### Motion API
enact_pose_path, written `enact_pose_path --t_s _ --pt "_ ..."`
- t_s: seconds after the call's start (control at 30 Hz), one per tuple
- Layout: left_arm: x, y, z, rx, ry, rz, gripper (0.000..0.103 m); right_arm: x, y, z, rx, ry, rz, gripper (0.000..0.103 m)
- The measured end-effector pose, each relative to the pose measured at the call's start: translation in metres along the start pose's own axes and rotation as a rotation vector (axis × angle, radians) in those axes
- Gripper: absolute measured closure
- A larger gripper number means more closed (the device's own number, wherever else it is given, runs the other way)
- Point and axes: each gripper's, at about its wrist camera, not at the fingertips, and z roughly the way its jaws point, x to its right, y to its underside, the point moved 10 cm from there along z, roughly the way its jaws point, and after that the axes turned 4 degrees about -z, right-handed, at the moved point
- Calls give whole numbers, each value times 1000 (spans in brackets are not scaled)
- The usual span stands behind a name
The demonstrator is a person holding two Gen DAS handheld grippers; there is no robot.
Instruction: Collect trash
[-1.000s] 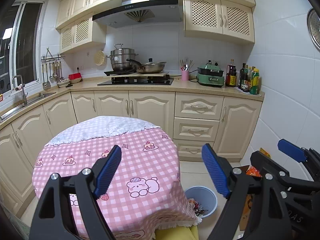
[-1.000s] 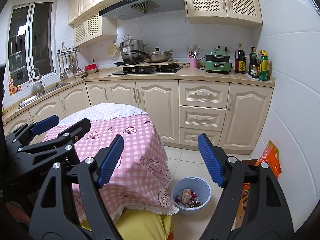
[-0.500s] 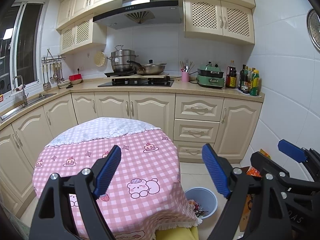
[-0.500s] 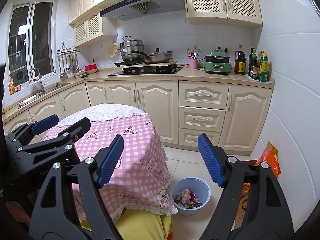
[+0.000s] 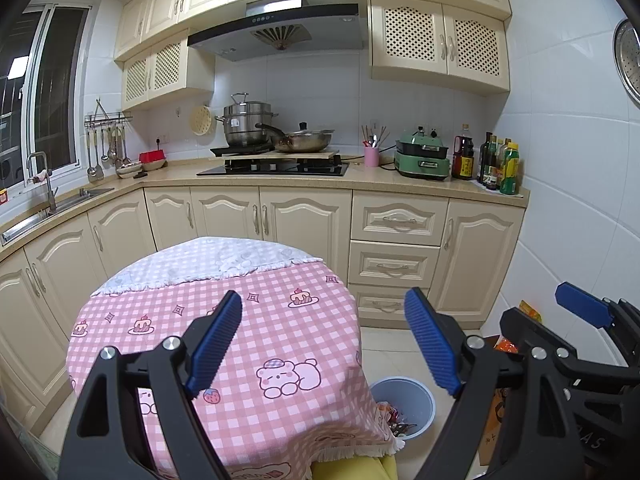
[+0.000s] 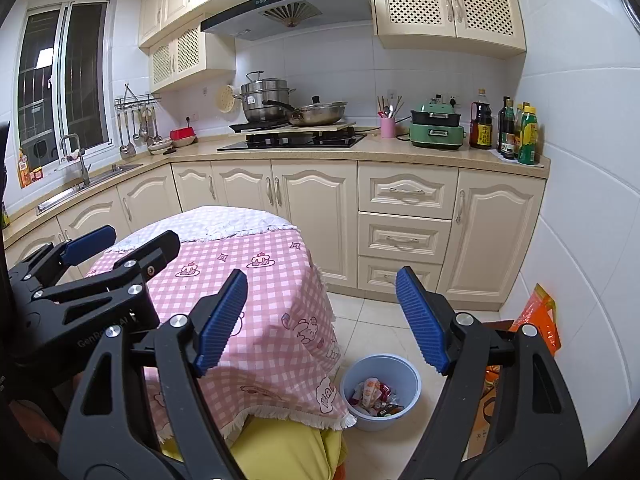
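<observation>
A light blue trash bin [image 6: 380, 391] stands on the tiled floor to the right of the round table; it holds several colourful wrappers [image 6: 372, 394]. It also shows in the left wrist view [image 5: 404, 404], partly hidden by the tablecloth. My left gripper [image 5: 324, 344] is open and empty, held above the pink checked tablecloth [image 5: 256, 320]. My right gripper [image 6: 322, 320] is open and empty, above the table's right edge and the bin. No loose trash shows on the tabletop.
Cream cabinets [image 6: 316, 216] and a counter with stove [image 5: 276, 168], pots, a green appliance [image 5: 422, 158] and bottles line the back. A sink [image 5: 56, 204] is at left. An orange bag [image 6: 538, 320] leans on the right wall. A yellow seat [image 6: 288, 452] sits under the table.
Both views have shifted only slightly; the grippers stay open and nothing was picked up or dropped.
</observation>
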Motion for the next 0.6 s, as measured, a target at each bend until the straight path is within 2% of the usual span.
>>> enact_pose_path --t_s 0.6 --pt "-4 -2 -2 0 -1 -5 21 -1 -2 2 -6 -7 8 23"
